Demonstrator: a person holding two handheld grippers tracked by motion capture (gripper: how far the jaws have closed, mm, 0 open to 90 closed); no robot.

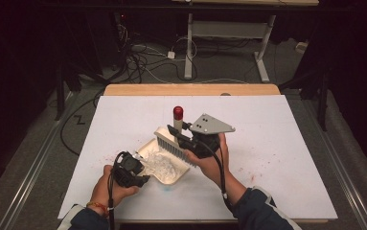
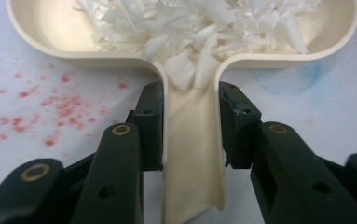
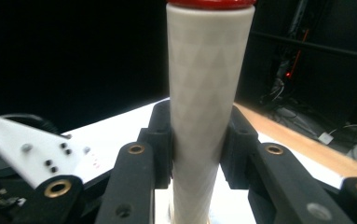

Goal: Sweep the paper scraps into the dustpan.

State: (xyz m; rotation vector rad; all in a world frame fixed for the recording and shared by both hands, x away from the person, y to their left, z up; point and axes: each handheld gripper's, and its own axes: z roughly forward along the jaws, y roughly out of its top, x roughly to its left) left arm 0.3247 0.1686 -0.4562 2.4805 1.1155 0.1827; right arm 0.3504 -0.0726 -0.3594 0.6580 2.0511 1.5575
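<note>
A cream dustpan [image 1: 175, 176] lies on the white sheet, holding a heap of white shreds [image 1: 160, 163]. My left gripper [image 1: 142, 166] is shut on the dustpan's handle [image 2: 192, 149], with a pad pressed against each side of it; the pan [image 2: 50, 44] and its shreds [image 2: 190, 23] spread out just beyond the jaws. My right gripper [image 1: 177, 132] is shut on a brush's pale handle [image 3: 209, 93], which has a red cap [image 1: 177, 113]. The brush head [image 1: 169, 144] hangs with its bristles over the far rim of the pan.
A white sheet [image 1: 277, 143] covers the table, with faint red specks [image 2: 55, 107] beside the dustpan handle and a bluish smear [image 2: 288, 77] on its other side. The wooden table edge [image 1: 190, 89] runs along the back. Desk legs and cables stand on the floor beyond.
</note>
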